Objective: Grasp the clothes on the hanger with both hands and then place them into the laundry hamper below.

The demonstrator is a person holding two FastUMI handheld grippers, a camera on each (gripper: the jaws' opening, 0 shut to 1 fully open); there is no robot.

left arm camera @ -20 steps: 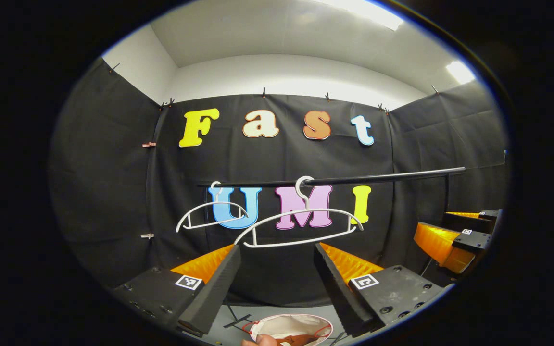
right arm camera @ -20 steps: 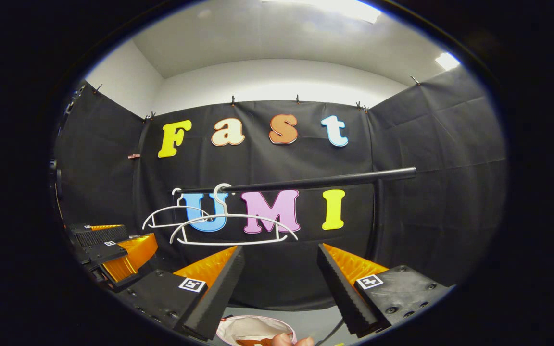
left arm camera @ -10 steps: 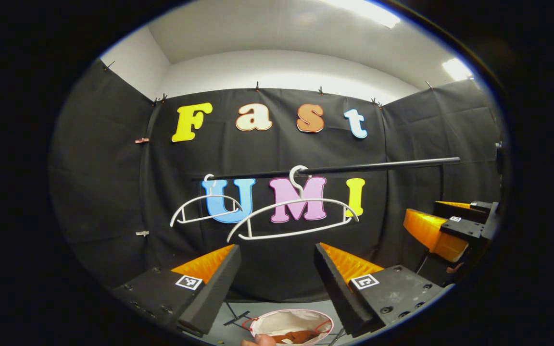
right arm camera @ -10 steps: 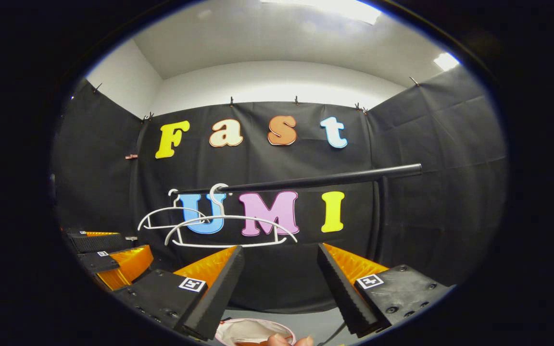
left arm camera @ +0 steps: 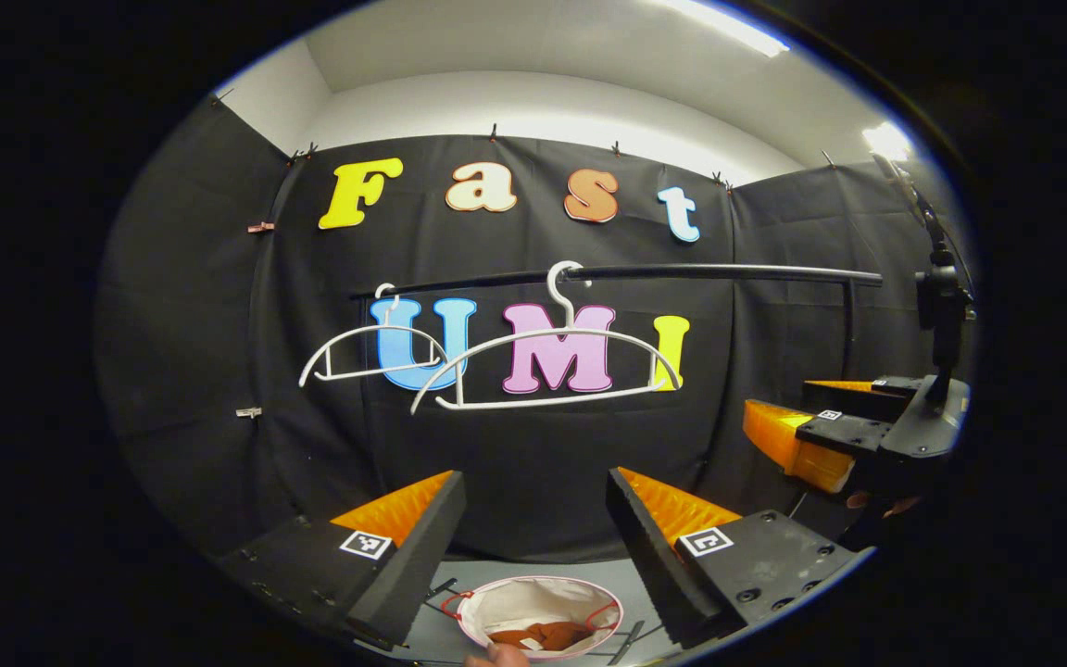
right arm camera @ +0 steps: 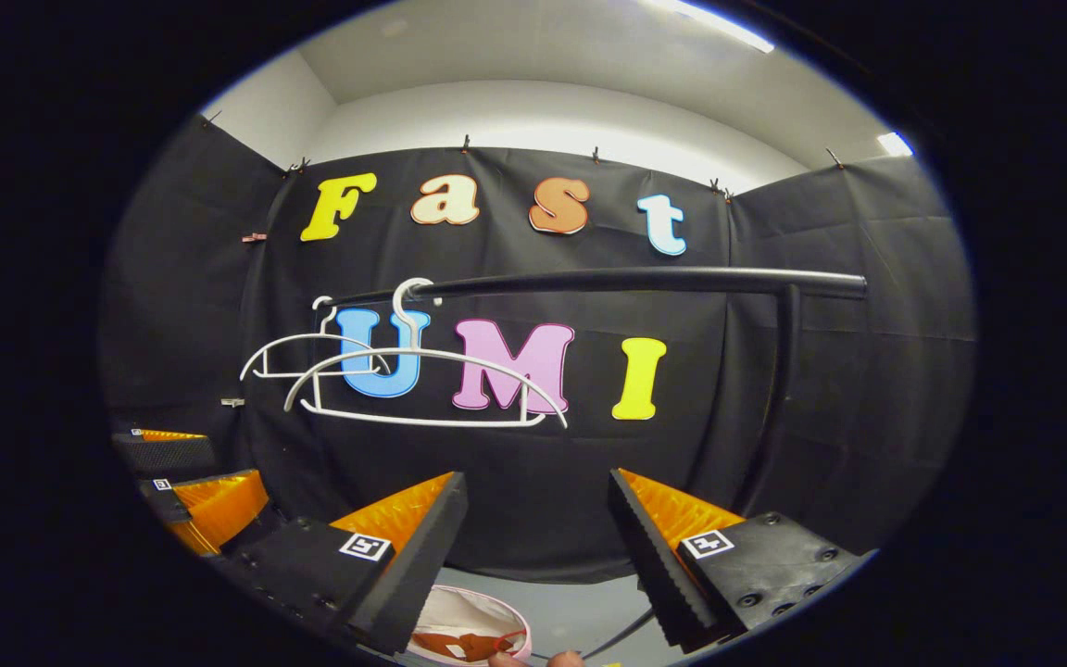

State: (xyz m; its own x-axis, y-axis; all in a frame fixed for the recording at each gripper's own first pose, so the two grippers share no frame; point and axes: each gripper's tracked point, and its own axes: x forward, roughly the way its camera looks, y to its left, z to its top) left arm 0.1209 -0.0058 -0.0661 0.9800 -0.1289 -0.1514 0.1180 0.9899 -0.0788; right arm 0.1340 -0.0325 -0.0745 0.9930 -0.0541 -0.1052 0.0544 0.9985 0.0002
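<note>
Brown clothes (left arm camera: 541,635) lying in the white laundry hamper (left arm camera: 496,602) on the floor, partly cut off at the lower edge. Two bare white hangers (left arm camera: 547,371) on the black rail (left arm camera: 682,273) above. Left gripper (left arm camera: 533,528) and right gripper (right arm camera: 536,528) fingers wide apart, holding nothing.

Both views look straight at the long black clothes rail (left arm camera: 626,273) (right arm camera: 608,280) from well back; the left gripper view sits left of the right one. Both share the rail.
</note>
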